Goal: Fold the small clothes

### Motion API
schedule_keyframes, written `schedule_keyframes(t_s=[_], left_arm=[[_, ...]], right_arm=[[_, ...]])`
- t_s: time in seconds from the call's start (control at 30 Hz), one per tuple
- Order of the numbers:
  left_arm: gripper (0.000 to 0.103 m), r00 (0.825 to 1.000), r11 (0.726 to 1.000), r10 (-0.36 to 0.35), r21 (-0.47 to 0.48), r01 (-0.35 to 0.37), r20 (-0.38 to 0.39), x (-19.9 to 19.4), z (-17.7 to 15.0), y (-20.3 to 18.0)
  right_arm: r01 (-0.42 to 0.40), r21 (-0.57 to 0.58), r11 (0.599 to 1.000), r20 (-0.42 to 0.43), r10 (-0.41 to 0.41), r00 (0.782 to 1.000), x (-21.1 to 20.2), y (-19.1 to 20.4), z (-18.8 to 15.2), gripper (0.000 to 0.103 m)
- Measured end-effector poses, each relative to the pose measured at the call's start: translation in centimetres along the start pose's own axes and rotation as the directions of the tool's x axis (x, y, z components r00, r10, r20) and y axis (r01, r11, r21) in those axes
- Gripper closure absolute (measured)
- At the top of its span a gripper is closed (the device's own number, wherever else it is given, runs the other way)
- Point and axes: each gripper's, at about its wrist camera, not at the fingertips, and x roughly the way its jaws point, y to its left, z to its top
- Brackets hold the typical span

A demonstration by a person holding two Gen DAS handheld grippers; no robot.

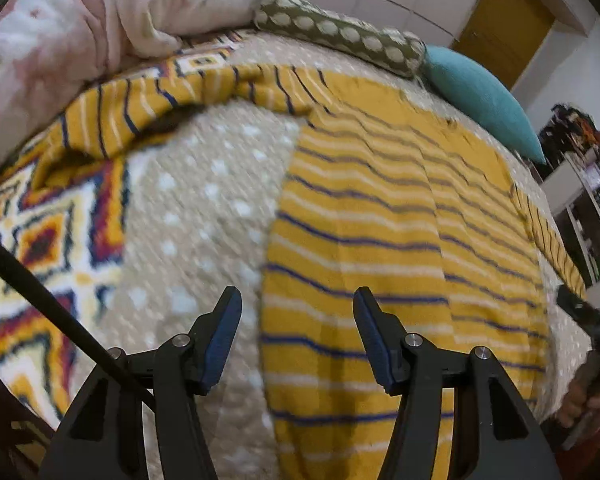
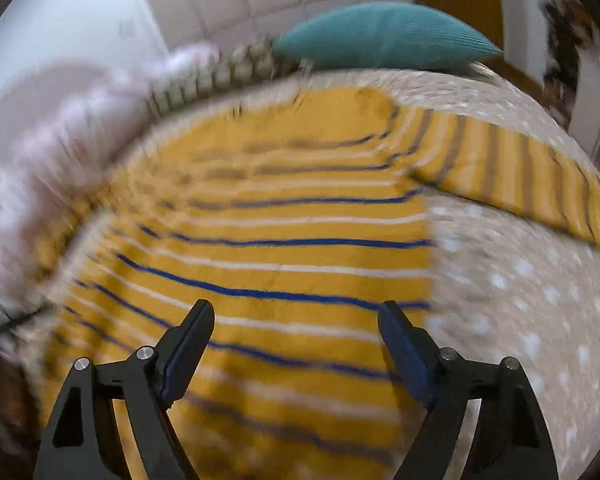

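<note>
Tongs open over the striped top

Both tongs hang over a bed, and both hold nothing.

The left gripper (image 1: 298,300) has its two dark fingers about half way apart. Nothing sits between the blue pads (image 1: 220,344). Through the gap you see the side edge of the yellow striped top (image 1: 380,240), with the dotted beige bedspread (image 1: 196,208) just beside it. The pads do not touch the cloth.

The right gripper (image 2: 296,312) has its fingers spread wider. Its pads (image 2: 404,356) grip nothing too. It hangs over the lower part of the yellow striped top (image 2: 300,248), with one finger close to the top's right edge. The picture is blurry, so I cannot tell if a fingertip brushes the cloth.

The top lies flat in the middle of the bed. It is yellow with blue and white stripes. One sleeve (image 2: 520,176) sticks out toward the right edge of the bed. The other sleeve (image 1: 148,108) is crumpled up and reaches toward the far left corner.

A teal pillow (image 2: 384,36) and an olive dotted pillow (image 1: 340,36) lie along the far edge of the bed. A pink flowery quilt (image 1: 100,16) is bunched up at the far left corner. A bright blanket with diamond shapes (image 1: 48,240) lies at the left edge. A black cord (image 1: 40,292) runs across the left view.
</note>
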Motion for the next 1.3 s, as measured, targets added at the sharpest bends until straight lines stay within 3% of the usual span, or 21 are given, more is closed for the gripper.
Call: schedule_keyframes(t_s=[0.1, 0.2, 0.3, 0.4, 0.47, 0.5, 0.53, 0.57, 0.63, 0.7, 0.73, 0.87, 0.9, 1.07, 1.17, 1.2, 1.27, 1.3], left_arm=[[0.045, 0.999, 1.000, -0.010, -0.006, 0.009, -0.031, 0.8, -1.5, -0.1], [0.041, 1.000, 1.000, -0.005, 0.016, 0.005, -0.006, 0.2, -3.0, -0.7], [0.041, 0.999, 0.998, -0.035, 0.050, 0.035, -0.003, -0.3, -4.3, -1.6], [0.041, 1.000, 0.995, -0.009, 0.104, 0.009, 0.007, -0.5, -5.2, -2.8], [0.055, 1.000, 0.993, -0.005, 0.122, 0.004, 0.006, -0.5, -5.6, -3.3], [0.070, 1.000, 0.992, 0.002, 0.126, -0.003, 0.002, -0.4, -5.5, -3.6], [0.093, 1.000, 0.992, 0.007, 0.127, -0.007, -0.002, -0.5, -5.4, -3.7], [0.094, 1.000, 0.993, -0.003, 0.122, 0.005, -0.015, -0.5, -5.2, -3.7], [0.094, 1.000, 0.996, -0.008, 0.094, 0.010, -0.019, -0.9, -4.9, -3.6], [0.095, 1.000, 0.996, -0.006, 0.084, 0.007, -0.007, -2.1, -5.0, -3.5], [0.095, 1.000, 0.997, -0.006, 0.080, 0.006, -0.002, -2.7, -5.2, -3.4], [0.095, 1.000, 0.998, -0.013, 0.068, 0.011, 0.023, -5.5, -6.6, -2.9], [0.095, 1.000, 0.998, -0.016, 0.059, 0.015, 0.020, -5.9, -7.1, -2.7], [0.092, 1.000, 1.000, -0.004, 0.009, 0.004, -0.023, -5.2, -9.0, -1.2], [0.087, 1.000, 1.000, 0.006, 0.006, -0.005, -0.011, -5.5, -8.9, -0.8], [0.085, 1.000, 1.000, 0.017, 0.013, -0.018, 0.014, -6.1, -8.7, -0.8], [0.076, 0.997, 0.999, 0.042, 0.029, -0.044, 0.060, -7.1, -8.5, -1.0], [0.065, 0.995, 0.998, 0.051, 0.038, -0.054, 0.088, -7.7, -8.3, -1.2]], right_arm=[[0.022, 0.061, 0.998, -0.022, -0.021, 1.000, -3.0, -3.5, -2.1, 0.015], [-0.008, 0.127, 0.992, -0.092, 0.020, 0.996, -3.8, -5.5, -4.8, 0.015], [-0.049, 0.128, 0.991, -0.097, 0.062, 0.993, -4.4, -5.1, -7.2, 0.016], [-0.100, 0.118, 0.988, -0.095, 0.112, 0.989, -4.2, -3.3, -9.3, 0.016], [-0.102, 0.101, 0.990, -0.082, 0.111, 0.990, -3.7, -1.8, -10.2, 0.015], [-0.088, 0.087, 0.992, -0.071, 0.095, 0.993, -3.6, -1.1, -10.5, 0.016], [-0.083, 0.077, 0.994, -0.067, 0.088, 0.994, -3.4, -0.4, -10.6, 0.020], [-0.076, 0.071, 0.995, -0.066, 0.081, 0.995, -3.3, 0.1, -10.7, 0.026], [-0.075, 0.061, 0.995, -0.085, 0.080, 0.993, -3.0, 0.6, -10.2, 0.062], [-0.100, 0.079, 0.992, -0.123, 0.110, 0.986, -2.9, 0.2, -9.7, 0.086], [-0.120, 0.106, 0.987, -0.137, 0.134, 0.981, -3.1, -0.4, -9.4, 0.092], [-0.147, 0.142, 0.979, -0.145, 0.168, 0.975, -5.2, -2.4, -10.3, 0.094], [-0.150, 0.141, 0.979, -0.151, 0.171, 0.974, -5.9, -2.9, -10.9, 0.098], [-0.106, 0.143, 0.984, -0.178, 0.131, 0.975, -7.2, -4.4, -13.5, 0.099], [-0.072, 0.136, 0.988, -0.114, 0.087, 0.990, -8.6, -5.1, -13.4, 0.098], [-0.049, 0.144, 0.988, -0.077, 0.061, 0.995, -9.2, -5.5, -12.9, 0.091], [0.023, 0.184, 0.983, 0.041, -0.031, 0.999, -10.6, -7.2, -11.5, 0.058], [0.044, 0.207, 0.977, 0.086, -0.063, 0.994, -11.2, -8.1, -10.9, 0.032]])
